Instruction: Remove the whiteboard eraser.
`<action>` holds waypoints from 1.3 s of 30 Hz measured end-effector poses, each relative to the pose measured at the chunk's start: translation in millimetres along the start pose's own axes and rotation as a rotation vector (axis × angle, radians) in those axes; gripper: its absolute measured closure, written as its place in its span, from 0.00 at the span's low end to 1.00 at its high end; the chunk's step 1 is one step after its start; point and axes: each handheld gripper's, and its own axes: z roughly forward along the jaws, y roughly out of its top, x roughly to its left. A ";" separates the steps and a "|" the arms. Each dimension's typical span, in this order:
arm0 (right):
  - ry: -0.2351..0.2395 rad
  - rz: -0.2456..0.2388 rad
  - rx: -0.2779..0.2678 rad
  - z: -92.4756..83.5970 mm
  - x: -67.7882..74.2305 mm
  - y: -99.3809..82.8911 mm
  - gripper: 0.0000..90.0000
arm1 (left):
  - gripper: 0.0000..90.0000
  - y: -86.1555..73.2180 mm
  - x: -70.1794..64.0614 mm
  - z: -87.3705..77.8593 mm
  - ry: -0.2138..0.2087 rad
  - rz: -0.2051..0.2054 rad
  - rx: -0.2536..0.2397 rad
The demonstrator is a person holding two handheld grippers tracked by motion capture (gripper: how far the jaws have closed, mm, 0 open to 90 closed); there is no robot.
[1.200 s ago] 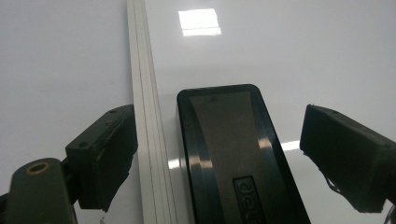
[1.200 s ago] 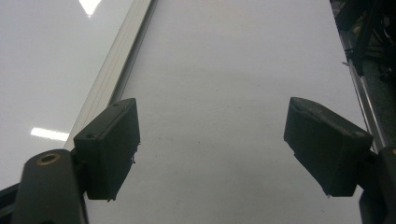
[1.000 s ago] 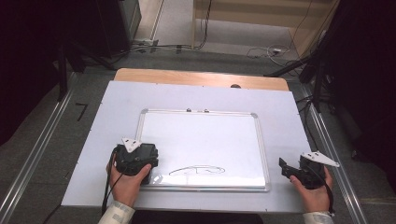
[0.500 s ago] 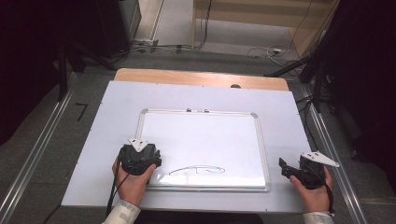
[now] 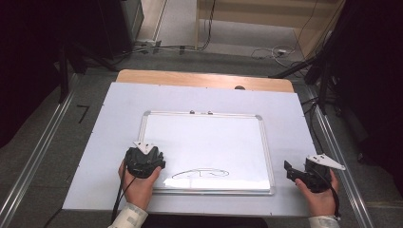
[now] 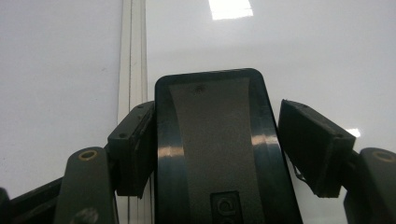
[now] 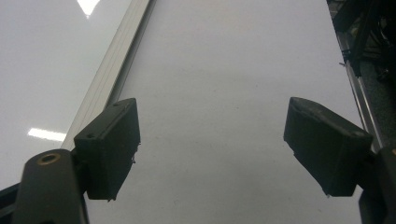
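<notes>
A black eraser (image 6: 219, 149) with a dark felt strip down its middle lies between the jaws of the left gripper (image 6: 224, 154), on the whiteboard (image 5: 209, 142) close to that board's left frame rail. In the left gripper view the left pad (image 6: 133, 149) sits against the eraser's side, while the right pad (image 6: 310, 144) stands just clear of the other side with a sliver of white board showing between them; the jaws have just been closing around the eraser but are not yet pressed on it from both sides. In the high view the left gripper (image 5: 142, 160) sits over the whiteboard's near left corner, held from below by the left hand (image 5: 139, 187), and the eraser itself is hidden under it.

On the whiteboard a thin black drawn loop (image 5: 202, 174) runs along the near edge, just right of the left gripper. The board has a silver frame and lies in the middle of a large white sheet (image 5: 119, 118) that covers most of the table (image 5: 199, 78), whose wooden far edge stays bare.

The right gripper (image 5: 304, 175) rests on the white sheet near the table's near right corner, beside the whiteboard's right rail and well apart from the eraser. In the right gripper view its jaws (image 7: 219, 154) stand wide apart with nothing between them but the white sheet, the board's silver rail (image 7: 112, 79) running past on the left. The right hand (image 5: 321, 199) holds it from below.
</notes>
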 end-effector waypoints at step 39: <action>0.004 -0.006 -0.005 -0.1 0.4 0.2 0.19 | 0.45 11.2 1.5 -16.9 -0.079 0.017 -0.033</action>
